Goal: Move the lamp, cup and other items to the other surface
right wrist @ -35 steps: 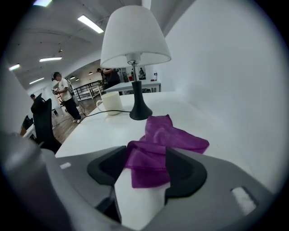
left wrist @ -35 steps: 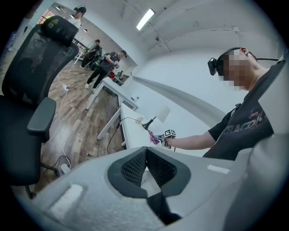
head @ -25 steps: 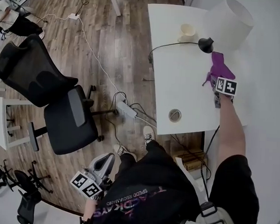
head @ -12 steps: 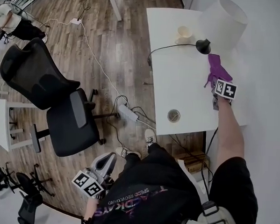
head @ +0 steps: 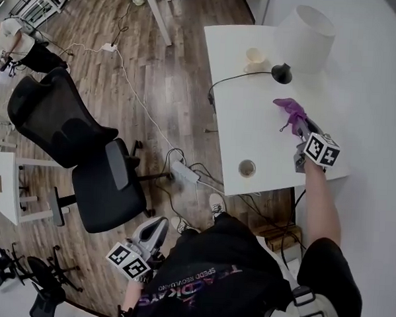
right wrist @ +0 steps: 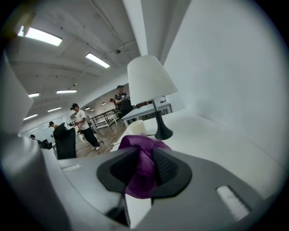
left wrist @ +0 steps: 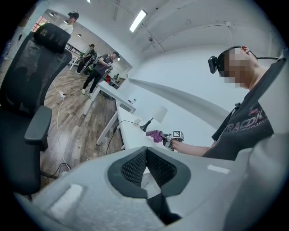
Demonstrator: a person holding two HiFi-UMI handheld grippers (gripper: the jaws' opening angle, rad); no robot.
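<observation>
My right gripper is shut on a purple cloth; its jaws have just been closing on it, and it holds it above the white table. In the right gripper view the cloth is bunched between the pads. Beyond it stand the white-shaded lamp with its black base and a pale cup at the table's far end; both show again as lamp and cup. My left gripper hangs low by the person's left side, shut with nothing in it.
A small round roll lies near the table's front edge. The lamp's black cord runs off the table's left side. A black office chair and a power strip with cables are on the wooden floor. People stand in the distance.
The right gripper has closed on the purple cloth, lifted it off the table and drawn it back from the lamp base. The left gripper has stayed in place.
</observation>
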